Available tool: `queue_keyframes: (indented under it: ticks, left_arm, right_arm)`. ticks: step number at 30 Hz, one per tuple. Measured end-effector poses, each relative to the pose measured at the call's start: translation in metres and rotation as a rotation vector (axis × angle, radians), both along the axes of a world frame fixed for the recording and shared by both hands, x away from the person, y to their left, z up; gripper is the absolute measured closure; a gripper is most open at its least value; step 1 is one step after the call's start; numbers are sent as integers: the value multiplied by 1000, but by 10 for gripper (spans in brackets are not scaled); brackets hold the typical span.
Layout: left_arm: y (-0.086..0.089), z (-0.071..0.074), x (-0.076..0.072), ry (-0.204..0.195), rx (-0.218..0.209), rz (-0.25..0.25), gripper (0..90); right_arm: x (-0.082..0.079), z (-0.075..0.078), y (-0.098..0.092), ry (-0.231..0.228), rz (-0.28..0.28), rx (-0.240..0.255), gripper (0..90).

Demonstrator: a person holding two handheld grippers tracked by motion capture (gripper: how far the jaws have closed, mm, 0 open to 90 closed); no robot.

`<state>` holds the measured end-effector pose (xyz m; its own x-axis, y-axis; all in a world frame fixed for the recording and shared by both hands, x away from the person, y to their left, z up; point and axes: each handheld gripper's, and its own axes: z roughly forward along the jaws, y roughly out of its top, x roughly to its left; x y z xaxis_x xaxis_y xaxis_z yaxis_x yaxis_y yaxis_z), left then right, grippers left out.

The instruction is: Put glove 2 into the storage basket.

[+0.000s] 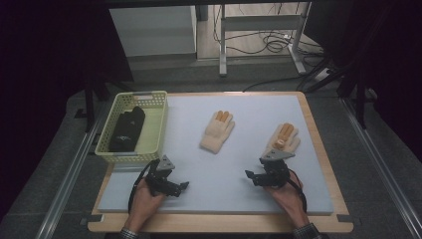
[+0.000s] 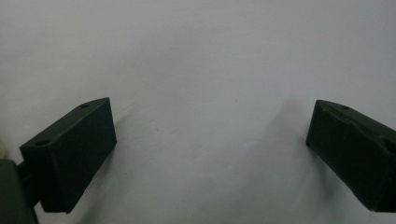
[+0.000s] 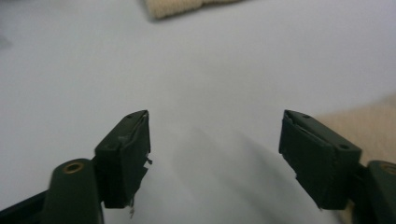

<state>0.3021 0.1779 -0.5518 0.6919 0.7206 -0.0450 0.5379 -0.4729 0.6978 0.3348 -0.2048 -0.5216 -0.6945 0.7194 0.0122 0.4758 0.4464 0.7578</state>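
Your right gripper (image 1: 255,175) sat at about 5 o'clock on the surface (image 1: 224,189), jaws spread wide with nothing between them, just short of the near cuff of the right-hand cream glove (image 1: 283,138). In the right gripper view that glove's edge (image 3: 369,126) lay just beside the right-hand jaw, not between the two. Your left gripper (image 1: 180,189) rested at about 7 o'clock, jaws equally wide and empty over bare grey mat (image 2: 201,70).

The second cream glove (image 1: 217,131) lay flat near the centre, toward 12 o'clock, well apart from both grippers. The yellow basket (image 1: 157,119) stood at 10 o'clock with a dark folded item (image 1: 127,129) already inside.

Judging from this, the work looked to be clearing gloves into the basket: one dark piece appeared done, both cream gloves were untouched on the surface. You seemed about to take the right-hand one; gripping, lifting and carrying were all left.
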Motion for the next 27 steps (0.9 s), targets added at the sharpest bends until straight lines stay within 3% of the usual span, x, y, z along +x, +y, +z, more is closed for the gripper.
queue_keyframes:
  ticks: [5,9,14,18,20,26,27]
  left_arm:
    - [0,0,0,1,-1,0,16]
    - [0,0,0,0,-1,1,16]
    - [0,0,0,-1,0,0,17]
    - [0,0,0,-1,0,1,17]
    - [0,0,0,0,-1,1,17]
    - [0,0,0,0,-1,1,17]
    - [0,0,0,-1,-1,1,17]
  right_arm:
    - [13,6,13,-6,18,-9,349]
    - [30,12,29,-13,41,-14,448]
    - [56,16,55,-26,64,-13,507]
    - [67,17,66,-38,68,-41,545]
    - [81,17,77,-41,75,-57,594]
    - [102,17,92,-29,74,-53,606]
    - [111,17,98,-23,75,-51,556]
